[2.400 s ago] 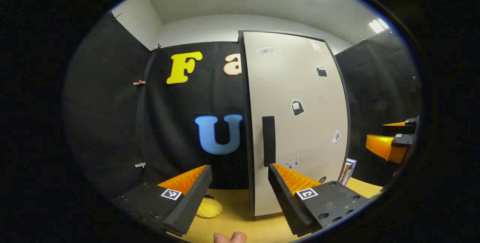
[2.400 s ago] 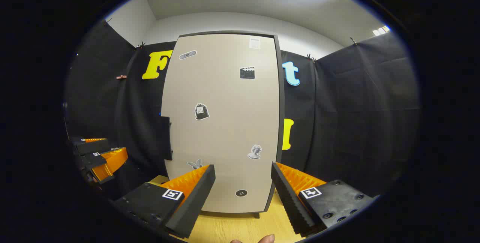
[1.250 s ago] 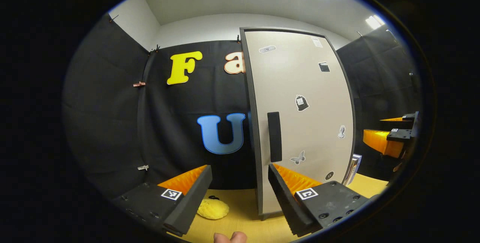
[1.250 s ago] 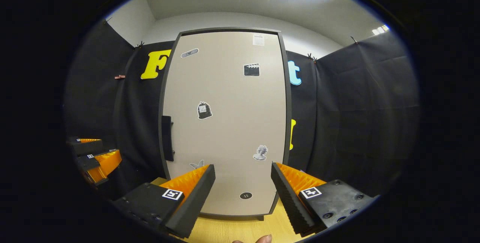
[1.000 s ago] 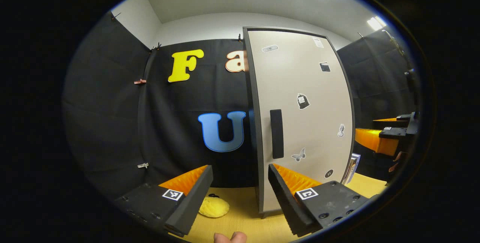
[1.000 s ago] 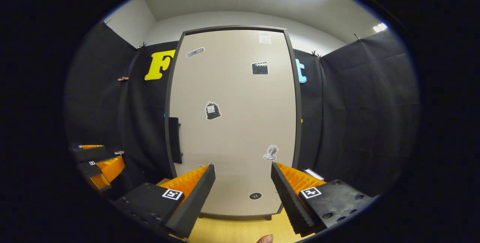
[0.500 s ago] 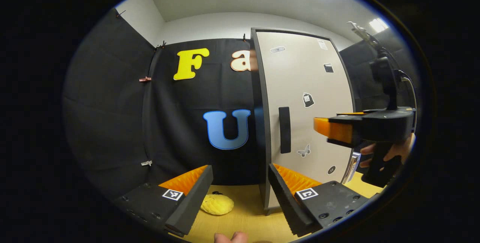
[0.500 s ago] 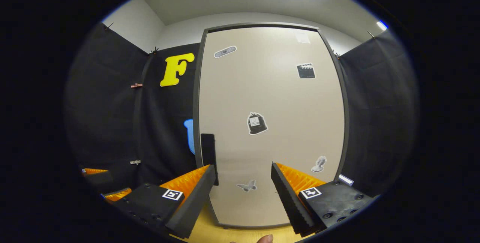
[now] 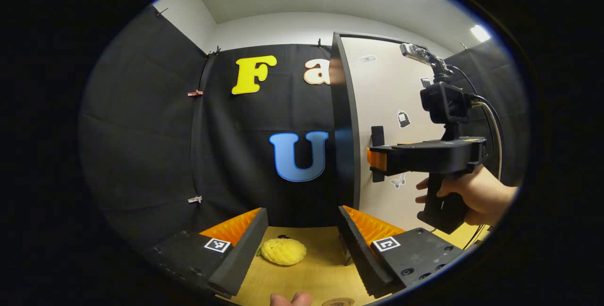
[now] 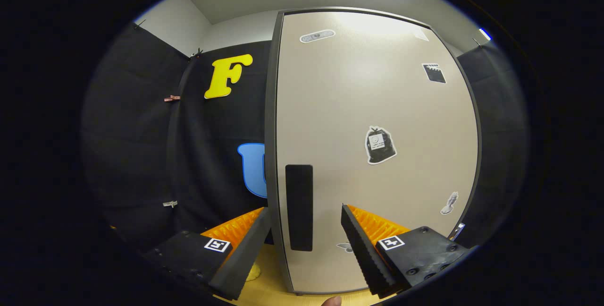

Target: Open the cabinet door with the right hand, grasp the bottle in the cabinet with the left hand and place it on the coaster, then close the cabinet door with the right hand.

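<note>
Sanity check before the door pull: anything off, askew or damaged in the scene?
Nothing stands out. The cabinet door is shut and sits straight, its handle intact, with the right gripper open around it. The left gripper hangs open over the table, where a yellow knitted piece lies flat.

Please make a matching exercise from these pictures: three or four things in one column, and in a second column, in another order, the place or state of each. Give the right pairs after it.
Things:
1. cabinet door
2. door handle
3. yellow knitted thing
4. right tongs

Places or states:
A. lies on the wooden table, left of the cabinet
B. open, with the handle seen in the gap between the fingers
C. closed, with stickers on its pale front
D. dark upright bar near the door's left edge

Right pairs: 1-C, 2-D, 3-A, 4-B
</note>
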Demonstrator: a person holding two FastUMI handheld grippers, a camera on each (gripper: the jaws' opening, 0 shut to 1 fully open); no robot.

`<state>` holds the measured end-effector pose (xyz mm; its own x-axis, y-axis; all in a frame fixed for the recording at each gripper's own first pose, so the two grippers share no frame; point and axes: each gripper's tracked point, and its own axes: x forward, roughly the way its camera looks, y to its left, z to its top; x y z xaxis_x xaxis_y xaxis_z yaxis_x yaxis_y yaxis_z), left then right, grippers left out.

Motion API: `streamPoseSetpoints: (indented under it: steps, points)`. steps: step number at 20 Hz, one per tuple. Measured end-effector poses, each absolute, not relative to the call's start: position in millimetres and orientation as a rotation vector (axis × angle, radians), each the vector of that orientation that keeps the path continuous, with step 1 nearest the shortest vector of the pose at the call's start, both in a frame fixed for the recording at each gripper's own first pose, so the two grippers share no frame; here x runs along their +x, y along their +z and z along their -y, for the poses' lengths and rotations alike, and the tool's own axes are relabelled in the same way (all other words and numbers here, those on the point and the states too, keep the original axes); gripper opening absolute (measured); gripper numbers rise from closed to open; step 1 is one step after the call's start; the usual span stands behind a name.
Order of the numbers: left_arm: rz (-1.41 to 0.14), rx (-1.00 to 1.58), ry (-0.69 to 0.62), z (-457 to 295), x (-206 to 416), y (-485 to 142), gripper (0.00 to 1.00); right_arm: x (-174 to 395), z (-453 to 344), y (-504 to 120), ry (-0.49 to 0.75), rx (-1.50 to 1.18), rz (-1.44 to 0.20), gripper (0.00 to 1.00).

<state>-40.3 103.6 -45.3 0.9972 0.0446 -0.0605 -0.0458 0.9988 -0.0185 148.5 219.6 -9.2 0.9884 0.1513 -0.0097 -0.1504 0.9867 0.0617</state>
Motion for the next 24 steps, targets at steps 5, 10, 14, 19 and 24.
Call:
streamPoseSetpoints:
  steps: [5, 10, 14, 19, 24]
  points:
    - [-0.072, -0.025, 0.072, -122, -50, -51, 0.94, 176, -224, -10, 0.097, 0.105, -0.014, 0.7]
    - [-0.075, -0.046, 0.102, -134, -58, -53, 0.94, 176, -227, -9, 0.054, 0.024, 0.005, 0.48]
    - [-0.069, -0.051, 0.121, -137, -63, -49, 0.94, 179, -229, -12, 0.101, 0.038, -0.02, 0.24]
    - [-0.056, -0.037, 0.122, -128, -65, -41, 0.94, 154, -227, -8, 0.172, 0.026, -0.038, 0.24]
    - [-0.039, -0.025, 0.105, -109, -68, -30, 0.94, 98, -214, -5, 0.266, 0.05, -0.056, 0.24]
